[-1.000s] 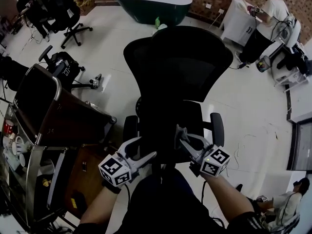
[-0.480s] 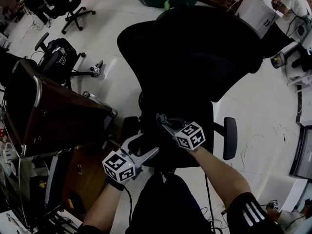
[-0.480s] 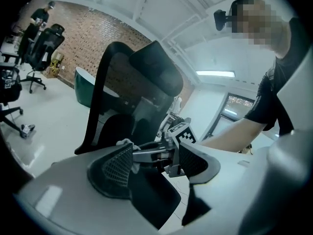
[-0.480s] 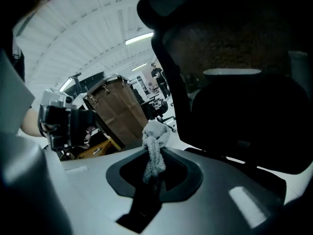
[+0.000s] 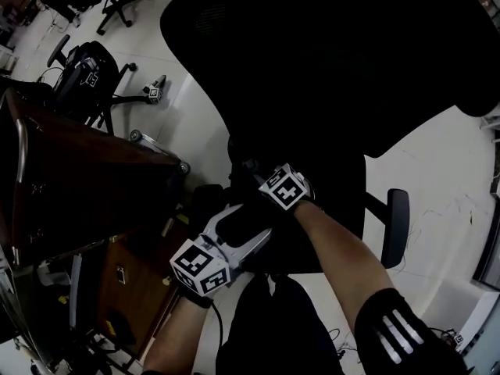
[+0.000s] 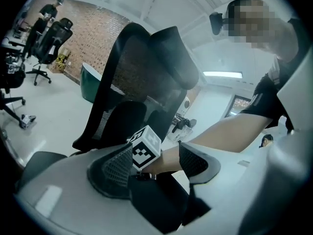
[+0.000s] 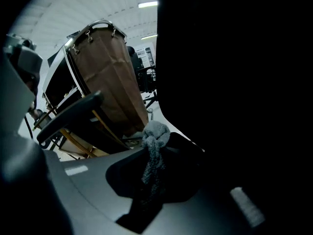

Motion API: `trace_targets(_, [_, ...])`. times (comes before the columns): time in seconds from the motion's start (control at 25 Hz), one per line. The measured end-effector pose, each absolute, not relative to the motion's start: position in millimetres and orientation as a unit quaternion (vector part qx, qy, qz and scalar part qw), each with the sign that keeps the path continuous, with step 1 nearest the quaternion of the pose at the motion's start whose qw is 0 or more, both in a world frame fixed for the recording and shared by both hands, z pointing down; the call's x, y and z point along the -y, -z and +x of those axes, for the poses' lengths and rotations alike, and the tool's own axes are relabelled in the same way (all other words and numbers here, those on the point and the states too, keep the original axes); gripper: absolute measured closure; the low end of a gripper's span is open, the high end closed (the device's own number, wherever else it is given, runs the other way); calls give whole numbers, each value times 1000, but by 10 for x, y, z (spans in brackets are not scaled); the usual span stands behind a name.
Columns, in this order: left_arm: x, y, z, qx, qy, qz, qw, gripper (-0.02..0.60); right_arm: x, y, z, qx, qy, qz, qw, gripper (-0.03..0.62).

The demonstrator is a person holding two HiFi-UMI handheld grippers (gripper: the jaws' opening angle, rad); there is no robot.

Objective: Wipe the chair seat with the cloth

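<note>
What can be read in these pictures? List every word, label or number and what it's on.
No legible text anywhere.
Right gripper's marker cube, left gripper's marker cube: black-and-white square patterns, no letters or digits.
White sheet in the background: print too small to read.

One left tool point(image 5: 256, 223), one right tool point(image 5: 253, 172), one grey cloth point(image 7: 155, 133), one nearby chair point(image 5: 336, 69).

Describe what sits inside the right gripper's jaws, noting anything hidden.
The right gripper pinches a grey cloth, its bunched end poking past the tips. The jaws cover the rest of the cloth, and the black chair seat beyond is too dark to read.
</note>
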State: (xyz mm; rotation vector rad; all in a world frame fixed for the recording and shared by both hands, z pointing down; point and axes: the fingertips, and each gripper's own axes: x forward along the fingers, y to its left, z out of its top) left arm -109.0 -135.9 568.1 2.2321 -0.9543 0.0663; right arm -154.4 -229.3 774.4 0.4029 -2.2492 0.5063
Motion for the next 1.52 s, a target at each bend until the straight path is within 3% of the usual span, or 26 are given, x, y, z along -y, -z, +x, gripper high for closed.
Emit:
trace_targets(0.24, [1360, -5844, -1088, 372, -24, 858, 353, 259, 2445, -8136, -1762, 883, -171, 150, 411, 539])
trace_targets(0.56, [1311, -5936, -1047, 365, -32, 862, 351, 259, 2424, -8582, -1474, 870, -151, 143, 447, 539])
trace_targets(1.2, [1281, -5849, -379, 297, -40, 885, 356, 259, 2562, -8629, 1462, 743, -145, 281, 589, 540])
trace_targets(1.4, [1217, -5804, -356, 293, -43, 888, 353, 259, 2573, -8570, 1626, 732, -152, 303, 591, 540])
trace_targets(1.52, [1169, -5813, -468, 301, -43, 885, 352, 259, 2619, -8423, 1329, 756, -153, 317, 552, 540])
